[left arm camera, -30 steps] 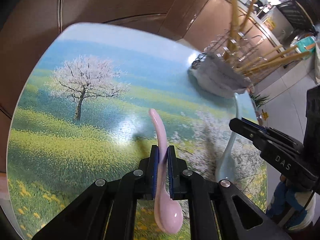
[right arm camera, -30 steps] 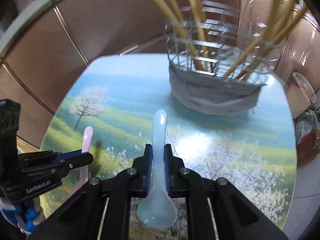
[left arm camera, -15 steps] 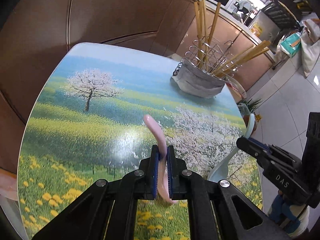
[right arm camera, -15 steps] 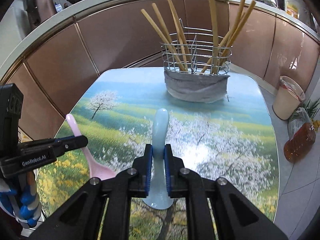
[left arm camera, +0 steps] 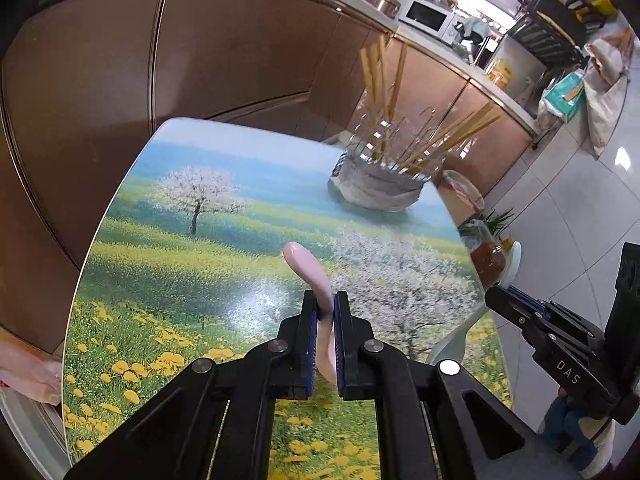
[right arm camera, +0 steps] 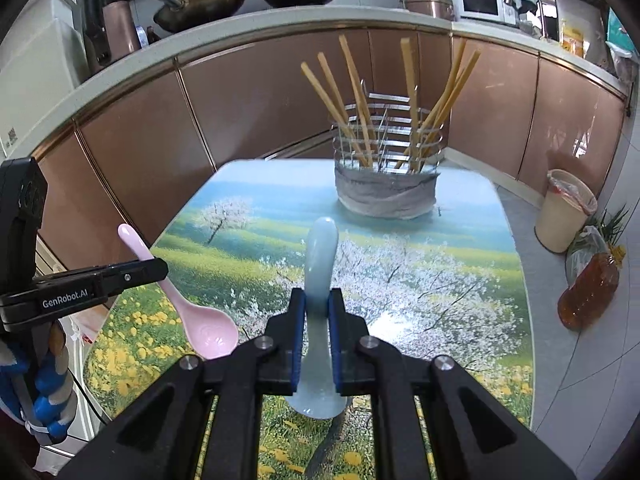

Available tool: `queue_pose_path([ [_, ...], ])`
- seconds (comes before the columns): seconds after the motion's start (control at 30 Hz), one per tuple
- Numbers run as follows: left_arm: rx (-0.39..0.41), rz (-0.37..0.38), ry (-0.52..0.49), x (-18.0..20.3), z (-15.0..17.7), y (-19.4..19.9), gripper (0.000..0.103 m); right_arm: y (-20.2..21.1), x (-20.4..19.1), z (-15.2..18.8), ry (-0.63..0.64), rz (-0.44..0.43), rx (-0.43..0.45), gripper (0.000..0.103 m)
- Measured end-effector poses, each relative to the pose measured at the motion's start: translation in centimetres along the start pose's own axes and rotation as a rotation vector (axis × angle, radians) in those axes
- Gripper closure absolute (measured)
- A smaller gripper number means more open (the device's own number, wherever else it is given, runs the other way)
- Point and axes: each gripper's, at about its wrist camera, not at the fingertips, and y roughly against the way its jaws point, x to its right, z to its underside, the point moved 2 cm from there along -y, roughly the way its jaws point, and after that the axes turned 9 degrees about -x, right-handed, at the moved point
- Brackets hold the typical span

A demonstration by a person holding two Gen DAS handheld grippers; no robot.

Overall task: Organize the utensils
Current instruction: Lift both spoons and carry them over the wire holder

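My left gripper (left arm camera: 325,308) is shut on a pink ceramic spoon (left arm camera: 308,268), handle pointing forward, held above the table (left arm camera: 168,264). My right gripper (right arm camera: 317,308) is shut on a pale blue ceramic spoon (right arm camera: 320,256), handle forward, bowl hanging below the jaws. The pink spoon (right arm camera: 200,328) and left gripper (right arm camera: 160,270) show at the left of the right wrist view; the blue spoon (left arm camera: 452,348) and right gripper (left arm camera: 496,300) show at the right of the left wrist view. A wire utensil basket (right arm camera: 386,168) holding several wooden chopsticks (right arm camera: 352,100) stands at the table's far end, also in the left wrist view (left arm camera: 380,184).
The table top (right arm camera: 440,280) bears a landscape print. Brown cabinets (right arm camera: 240,112) curve behind it. A cream bin (right arm camera: 564,212) and an oil bottle (right arm camera: 588,292) stand on the floor to the right. Pans (right arm camera: 208,0) and a microwave (right arm camera: 480,4) sit on the counter.
Both grippers, each still holding its spoon, have risen and pulled back from the table; the basket now looks farther away and more of the kitchen shows.
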Motion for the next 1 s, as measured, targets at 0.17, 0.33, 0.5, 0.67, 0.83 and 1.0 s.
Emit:
queue_pose_path([
  [0.17, 0.037, 0.026, -0.025, 1.6, -2.4, 2.2, 0.096, 3.1, 0.2, -2.3, 0.006, -0.001, 0.078, 0.093],
  [0.33, 0.090, 0.052, -0.060, 3.4, -6.5, 4.2, 0.096, 6.1, 0.4, -6.6, 0.024, 0.005, 0.164, 0.093],
  [0.5, 0.146, 0.058, -0.099, 5.2, -11.5, 5.6, 0.096, 8.4, 0.5, -12.6, 0.045, 0.011, 0.260, 0.093],
  [0.67, 0.197, 0.041, -0.134, 7.2, -16.5, 5.0, 0.096, 8.7, 1.2, -19.1, 0.058, 0.028, 0.340, 0.093],
  [0.83, 0.217, 0.010, -0.142, 8.3, -20.3, 1.7, 0.096, 5.9, 3.5, -23.9, 0.044, 0.063, 0.353, 0.093],
  [1.0, 0.200, -0.036, -0.169, 9.3, -22.6, -3.3, 0.096, 0.7, 6.3, -25.6, 0.026, 0.107, 0.308, 0.092],
])
